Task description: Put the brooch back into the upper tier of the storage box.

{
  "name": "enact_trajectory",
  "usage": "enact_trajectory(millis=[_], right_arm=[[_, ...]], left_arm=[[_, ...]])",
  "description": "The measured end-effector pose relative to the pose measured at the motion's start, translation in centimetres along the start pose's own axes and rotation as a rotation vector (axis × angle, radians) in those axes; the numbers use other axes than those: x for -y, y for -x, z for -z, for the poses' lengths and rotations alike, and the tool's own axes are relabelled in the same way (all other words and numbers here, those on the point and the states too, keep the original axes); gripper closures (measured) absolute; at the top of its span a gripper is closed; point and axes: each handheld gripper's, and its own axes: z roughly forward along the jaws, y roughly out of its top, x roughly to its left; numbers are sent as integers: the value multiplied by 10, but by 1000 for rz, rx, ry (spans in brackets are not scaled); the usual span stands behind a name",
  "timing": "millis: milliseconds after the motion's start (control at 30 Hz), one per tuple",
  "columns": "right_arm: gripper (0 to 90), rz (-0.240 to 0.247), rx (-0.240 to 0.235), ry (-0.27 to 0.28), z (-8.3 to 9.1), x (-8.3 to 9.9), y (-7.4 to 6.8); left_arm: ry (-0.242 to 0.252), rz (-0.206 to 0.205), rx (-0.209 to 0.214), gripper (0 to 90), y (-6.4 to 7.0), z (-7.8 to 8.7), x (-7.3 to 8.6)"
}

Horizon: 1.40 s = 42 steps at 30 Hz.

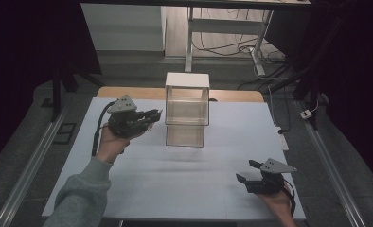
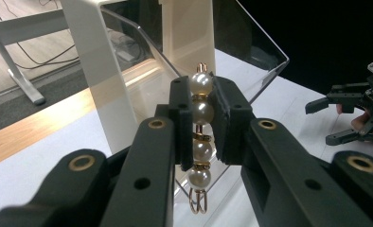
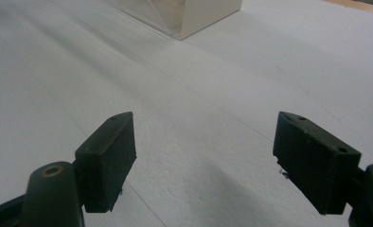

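A pearl hair clip (image 2: 200,137), white beads on a gold wire frame, stands upright between the jaws of my left gripper (image 2: 199,118), which is shut on it. In the high view the left gripper (image 1: 155,113) is held above the table, just left of a clear acrylic box (image 1: 187,111) with a white top and back. The same clear box (image 2: 142,61) rises right behind the clip in the left gripper view. My right gripper (image 1: 247,173) rests low at the table's front right, open, with nothing between its fingers (image 3: 106,158).
A white sheet (image 1: 175,175) covers the table, with a wooden strip (image 1: 128,92) along the far edge. Metal rails (image 1: 28,165) run along both sides. A desk frame with loose cables (image 1: 222,45) stands beyond the table. A corner of the box (image 3: 189,14) lies far ahead of the right gripper.
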Motion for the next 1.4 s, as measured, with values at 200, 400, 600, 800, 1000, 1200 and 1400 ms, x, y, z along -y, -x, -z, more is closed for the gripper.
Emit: enact_trajectory(millis=[200,400,600,800,1000,1200,1400], right_arm=[[214,2,0,-4,0,0,0],[214,2,0,-3,0,0,0],[214,1,1,-2,0,0,0],[214,3,3,-5,0,0,1],[214,4,2,-5,0,0,0],[214,3,2,-4,0,0,1],[214,3,1,-5,0,0,1]], left_arm=[[10,1,-3,783,0,-2,-5],[7,3,3,783,-1,-7,-10],[16,14,17,783,-1,-12,-16],[10,8,23,781,1,-18,-21],[10,6,35,781,4,-23,-26],[3,-2,38,781,5,-31,-33],[4,-1,39,781,7,-40,-39]])
